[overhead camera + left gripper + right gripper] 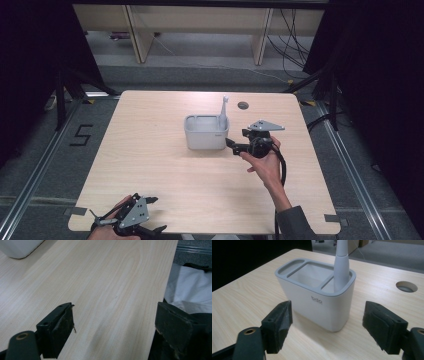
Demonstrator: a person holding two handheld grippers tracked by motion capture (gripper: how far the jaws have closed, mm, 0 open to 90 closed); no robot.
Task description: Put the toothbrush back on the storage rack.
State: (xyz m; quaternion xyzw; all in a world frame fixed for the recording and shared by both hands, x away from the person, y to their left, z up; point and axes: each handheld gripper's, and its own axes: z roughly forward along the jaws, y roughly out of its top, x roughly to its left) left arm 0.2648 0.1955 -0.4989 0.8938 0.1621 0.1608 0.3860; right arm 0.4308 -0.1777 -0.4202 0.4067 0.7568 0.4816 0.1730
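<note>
Holder [206,133] on pale wood table [150,165]; grey floor; both claws [231,144] [145,210] apart, empty.

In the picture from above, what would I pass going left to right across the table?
Left gripper at the near edge → white holder with a white handle standing in its right end → right gripper, jaws open, just beside the holder.

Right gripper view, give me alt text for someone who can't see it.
A white holder with a grey rim stands on a light wooden table, with a white handle upright in one end compartment. The right gripper faces it with its black jaws open, apart from the holder.
</note>
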